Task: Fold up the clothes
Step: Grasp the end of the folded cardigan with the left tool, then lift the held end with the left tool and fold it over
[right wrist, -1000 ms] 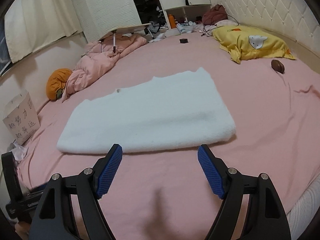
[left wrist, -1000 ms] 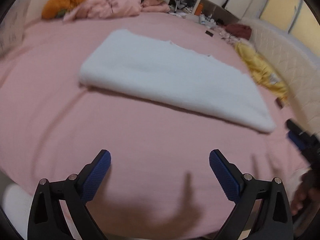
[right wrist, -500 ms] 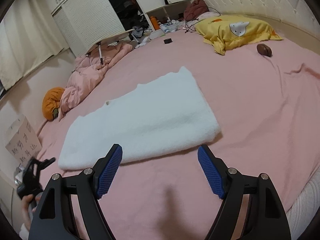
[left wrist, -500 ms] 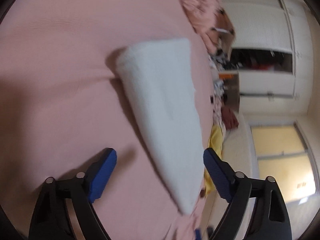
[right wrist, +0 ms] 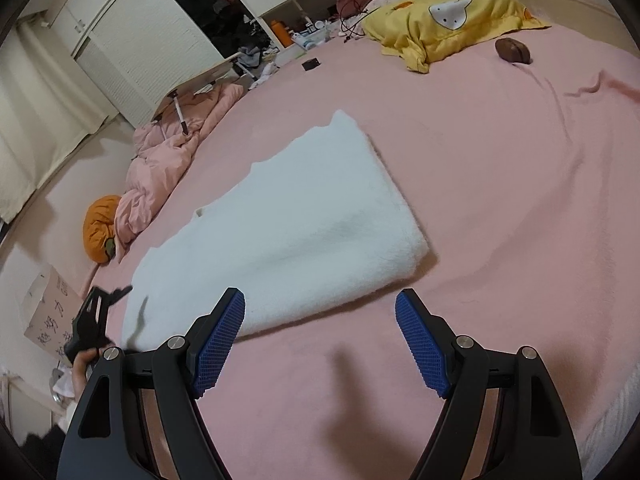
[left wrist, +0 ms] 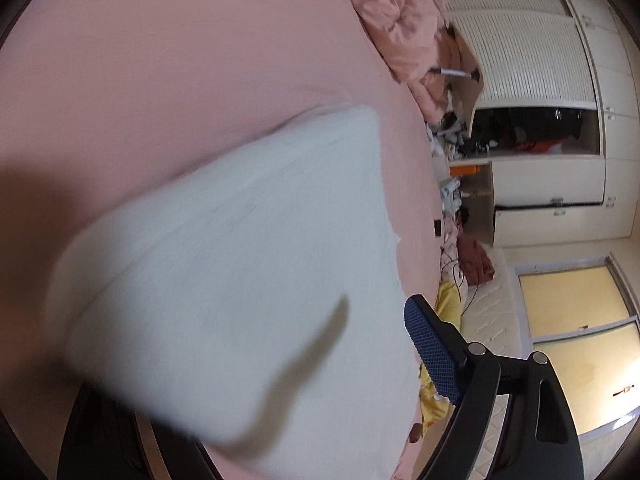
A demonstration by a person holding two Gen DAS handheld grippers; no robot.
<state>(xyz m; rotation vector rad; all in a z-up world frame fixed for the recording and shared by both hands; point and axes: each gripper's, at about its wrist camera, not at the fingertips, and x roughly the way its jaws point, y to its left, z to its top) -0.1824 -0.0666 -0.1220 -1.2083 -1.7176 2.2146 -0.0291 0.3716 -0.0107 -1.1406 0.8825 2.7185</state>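
A white fleece garment (right wrist: 288, 220), folded into a long strip, lies flat on the pink bed (right wrist: 500, 184). My right gripper (right wrist: 320, 344) is open and empty, just above the sheet in front of the strip's near long edge. My left gripper (right wrist: 100, 312) is at the strip's left end, turned on its side. In the left wrist view the white garment (left wrist: 240, 272) fills the space between the fingers; one blue pad (left wrist: 430, 354) shows above the cloth, the other finger is hidden under it. The jaws stand wide apart.
A crumpled pink quilt (right wrist: 168, 160) and an orange cushion (right wrist: 100, 232) lie at the bed's left edge. A yellow pillow (right wrist: 448, 12) and a small brown object (right wrist: 514, 50) sit at the far right. A cardboard box (right wrist: 48, 312) stands beside the bed. Wardrobes line the far wall.
My left gripper has rolled on its side and moved onto the left end of the white strip, so the cloth now lies between its fingers. My right gripper has moved slightly closer.
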